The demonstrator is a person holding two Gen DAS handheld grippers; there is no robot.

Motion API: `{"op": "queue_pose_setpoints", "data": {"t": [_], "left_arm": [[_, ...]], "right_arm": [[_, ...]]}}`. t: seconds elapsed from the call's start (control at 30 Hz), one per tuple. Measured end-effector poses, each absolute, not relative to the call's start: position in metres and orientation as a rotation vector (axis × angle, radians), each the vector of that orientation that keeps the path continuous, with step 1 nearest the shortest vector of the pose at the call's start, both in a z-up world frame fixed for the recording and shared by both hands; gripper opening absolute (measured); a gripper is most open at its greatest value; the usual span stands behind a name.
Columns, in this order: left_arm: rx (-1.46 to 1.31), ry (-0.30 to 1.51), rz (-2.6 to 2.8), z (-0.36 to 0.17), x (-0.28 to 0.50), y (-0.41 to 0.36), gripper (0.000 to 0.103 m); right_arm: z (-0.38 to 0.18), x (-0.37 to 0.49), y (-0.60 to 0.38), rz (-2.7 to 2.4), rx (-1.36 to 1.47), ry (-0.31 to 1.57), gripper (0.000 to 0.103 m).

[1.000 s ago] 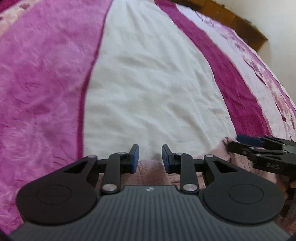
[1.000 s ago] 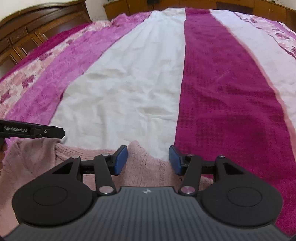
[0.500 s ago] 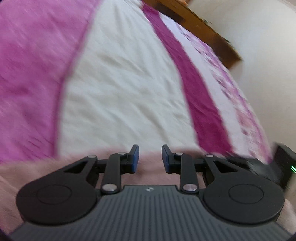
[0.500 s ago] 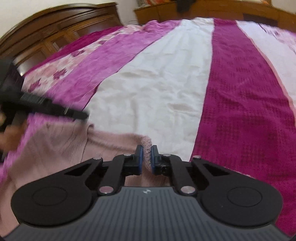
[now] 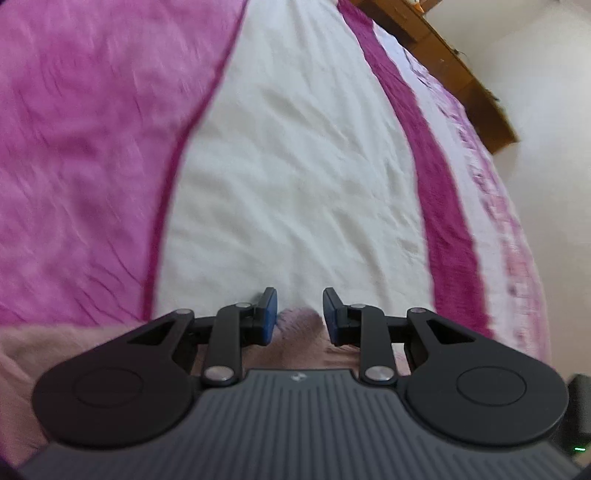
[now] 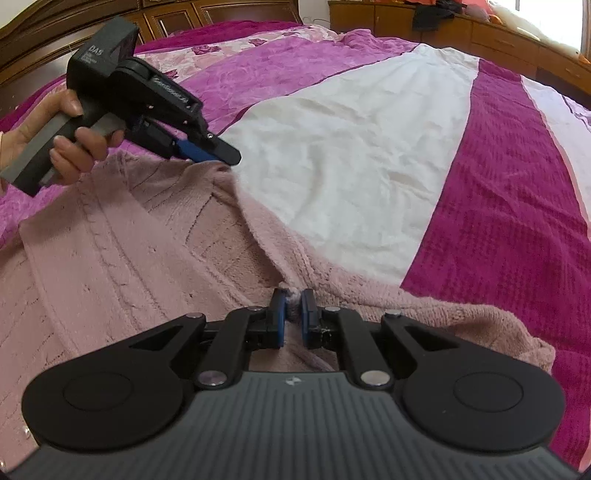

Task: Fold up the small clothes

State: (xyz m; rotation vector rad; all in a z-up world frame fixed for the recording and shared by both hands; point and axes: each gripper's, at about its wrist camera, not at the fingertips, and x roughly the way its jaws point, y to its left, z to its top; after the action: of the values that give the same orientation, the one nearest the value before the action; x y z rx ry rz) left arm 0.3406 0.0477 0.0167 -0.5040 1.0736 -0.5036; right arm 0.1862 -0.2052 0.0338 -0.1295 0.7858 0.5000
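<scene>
A pink knit sweater (image 6: 129, 258) lies spread over the near part of the bed. My right gripper (image 6: 291, 301) is shut on a bunched fold of its far edge. In the right wrist view my left gripper (image 6: 221, 157) is at the upper left, held by a hand (image 6: 70, 147), and the sweater's far corner rises in a peak to its tips. The left wrist view shows my left gripper (image 5: 299, 314) with a lump of pink knit filling the gap between its blue pads (image 5: 267, 314). More sweater (image 5: 22, 350) shows at the lower left there.
The bed carries a bedspread (image 6: 351, 147) striped in white, magenta and floral pink, running far ahead of both grippers. A dark wooden headboard (image 6: 166, 18) and a wooden cabinet (image 6: 480, 33) stand beyond it. A pale wall (image 5: 554, 110) lies to the right.
My right gripper went from open to shut on the sweater's edge. My left gripper rose and swung away to the left, drawing the sweater's corner up with it.
</scene>
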Motion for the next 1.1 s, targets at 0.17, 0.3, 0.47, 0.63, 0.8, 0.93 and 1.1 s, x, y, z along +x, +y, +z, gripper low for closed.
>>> {"op": "queue_pose_setpoints", "data": {"t": [0.17,0.3,0.47,0.63,0.8,0.93,1.1], "left_arm": [[-0.709,1.088,-0.688,0.012,0.328,0.061,0.029],[-0.710,1.100,-0.744,0.016,0.308,0.070,0.029],[-0.621,1.106,-0.676,0.019,0.298,0.082,0.029],[-0.526,0.998,-0.524,0.037,0.314,0.092,0.029],[-0.457,1.022,-0.520,0.044,0.342,0.082,0.057],[-0.521,1.082,-0.595,0.034,0.356,0.073,0.066],[-0.523,1.153,-0.619,0.025,0.360,0.068,0.066]], "right_arm": [[0.034,0.186,-0.209,0.476,-0.106,0.781,0.009],[0.036,0.188,-0.213,0.444,-0.082,0.772,0.009],[0.038,0.191,-0.213,0.441,-0.075,0.778,0.009],[0.034,0.183,-0.210,0.462,-0.125,0.784,0.009],[0.031,0.181,-0.213,0.482,-0.130,0.792,0.009],[0.027,0.181,-0.214,0.481,-0.122,0.791,0.009],[0.028,0.181,-0.215,0.479,-0.108,0.793,0.009]]}}
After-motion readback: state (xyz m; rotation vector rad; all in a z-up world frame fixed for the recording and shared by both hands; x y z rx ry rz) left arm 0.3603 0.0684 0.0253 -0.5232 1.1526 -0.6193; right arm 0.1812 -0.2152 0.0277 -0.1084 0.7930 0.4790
